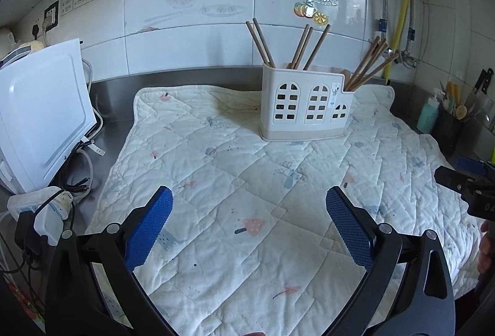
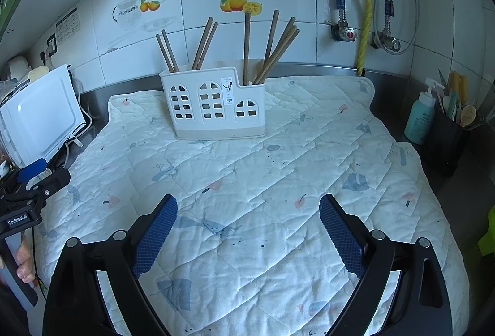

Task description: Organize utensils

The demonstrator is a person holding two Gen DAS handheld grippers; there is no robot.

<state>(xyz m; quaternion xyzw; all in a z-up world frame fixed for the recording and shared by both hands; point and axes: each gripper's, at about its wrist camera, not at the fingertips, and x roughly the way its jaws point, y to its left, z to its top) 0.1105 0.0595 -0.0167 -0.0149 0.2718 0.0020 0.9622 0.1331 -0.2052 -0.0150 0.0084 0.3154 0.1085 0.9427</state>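
Note:
A white plastic utensil holder [image 1: 304, 105] with window-shaped cutouts stands at the back of a quilted white mat [image 1: 247, 181]; it also shows in the right wrist view [image 2: 213, 104]. Several wooden chopsticks [image 1: 309, 47] stand upright in its compartments, also in the right wrist view [image 2: 269, 48]. My left gripper [image 1: 249, 206] is open and empty, low over the mat's near part. My right gripper [image 2: 247, 212] is open and empty, also over the mat in front of the holder. No loose utensil lies on the mat.
A white appliance [image 1: 40, 116] with cables and a power strip [image 1: 46, 209] stands at the left. A teal bottle [image 2: 420, 116] and a dark tub of kitchen tools [image 2: 448, 138] stand at the right. Pipes and valves [image 2: 349, 33] run down the tiled wall.

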